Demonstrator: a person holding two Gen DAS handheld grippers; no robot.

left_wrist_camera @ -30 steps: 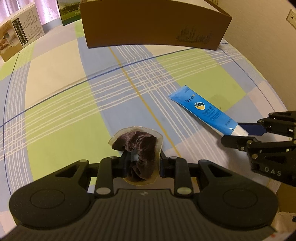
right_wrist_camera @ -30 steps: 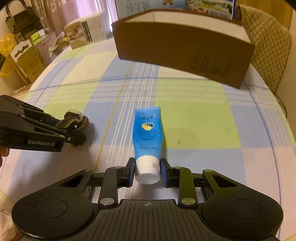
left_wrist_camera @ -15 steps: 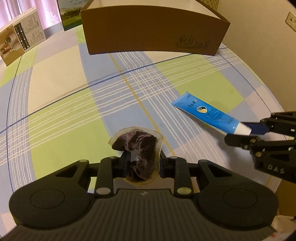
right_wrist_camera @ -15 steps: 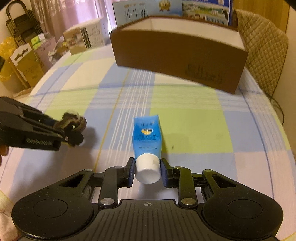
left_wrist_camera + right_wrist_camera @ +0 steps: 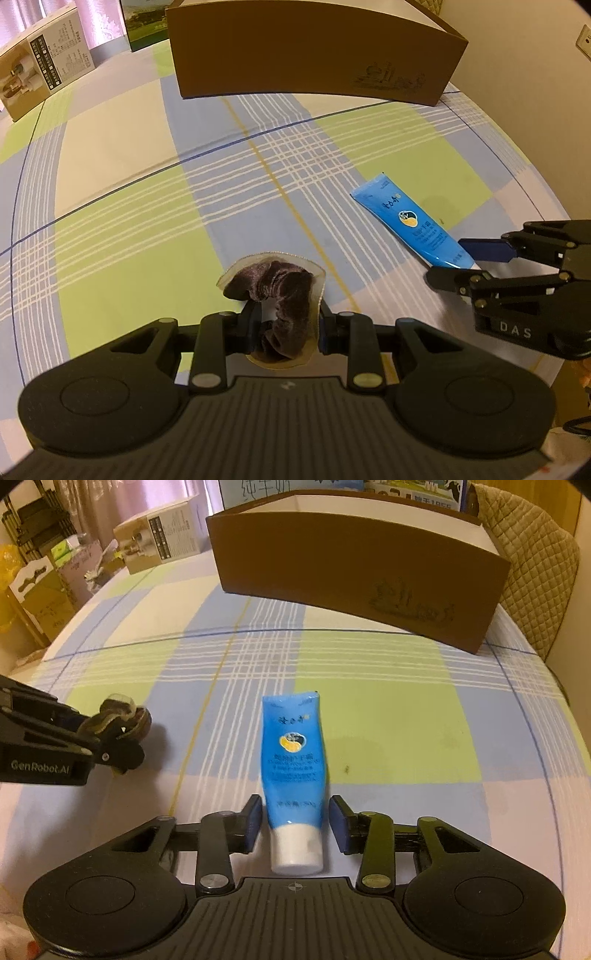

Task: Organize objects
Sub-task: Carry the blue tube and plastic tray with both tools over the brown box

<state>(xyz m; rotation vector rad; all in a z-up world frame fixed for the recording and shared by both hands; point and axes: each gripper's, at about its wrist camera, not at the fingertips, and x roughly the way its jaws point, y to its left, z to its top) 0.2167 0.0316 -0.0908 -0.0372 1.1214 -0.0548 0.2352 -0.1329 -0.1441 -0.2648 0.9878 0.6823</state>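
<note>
Released since the earlier frame, the blue tube (image 5: pixel 293 775) lies flat on the checked bench cloth (image 5: pixel 388 731), between the right gripper (image 5: pixel 295 825) fingers, which have just been spreading. At left, the left gripper (image 5: pixel 284 325) pinches a dark scrunchie (image 5: pixel 280 295). Behind stands a brown box (image 5: pixel 354 572), interior hidden.

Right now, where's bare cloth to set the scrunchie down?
Free: the wide stretch of tablecloth between the brown box and the two grippers, left of the blue tube. Also the strip between the tube's flat end and the box. Crowded: near edge, where the right gripper straddles the tube and the left gripper holds the scrunchie.
</note>
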